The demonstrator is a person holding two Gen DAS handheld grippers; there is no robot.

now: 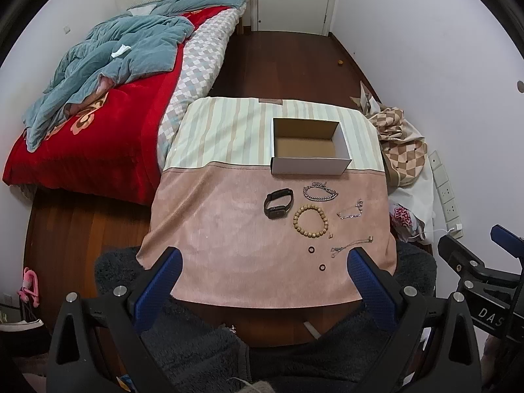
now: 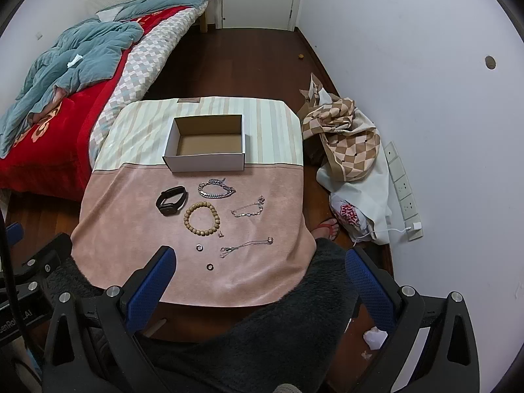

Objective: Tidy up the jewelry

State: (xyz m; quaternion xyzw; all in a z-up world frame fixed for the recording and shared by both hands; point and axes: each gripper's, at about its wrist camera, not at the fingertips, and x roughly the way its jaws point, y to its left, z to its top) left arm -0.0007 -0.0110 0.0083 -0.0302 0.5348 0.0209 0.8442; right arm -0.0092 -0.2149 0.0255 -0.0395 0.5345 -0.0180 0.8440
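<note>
The jewelry is lying spread on the pink half of the cloth in front of me: one black watch band [image 1: 278, 203], one wooden bead bracelet [image 1: 311, 221], one heavy silver chain bracelet [image 1: 320, 192], two thin silver chains [image 1: 351, 212] [image 1: 350, 247], two small dark rings [image 1: 310, 249] [image 1: 322, 267], and one tiny charm [image 2: 221, 234] just beside the beads. One open cardboard box [image 1: 309, 150] is sitting empty behind them, on the striped half.

I am holding my left gripper [image 1: 265, 281] with its blue fingers wide apart over the near edge, gripping nothing. My right gripper [image 2: 258, 278] is hanging the same way, fingers spread and empty.

The cloth-covered table [image 2: 131, 216] is standing on a dark wood floor. One bed [image 1: 98, 98] with a red blanket and teal quilt is lying to the left, a checkered bundle [image 2: 347, 137] to the right by the white wall, and a power strip [image 2: 402, 190] against it.
</note>
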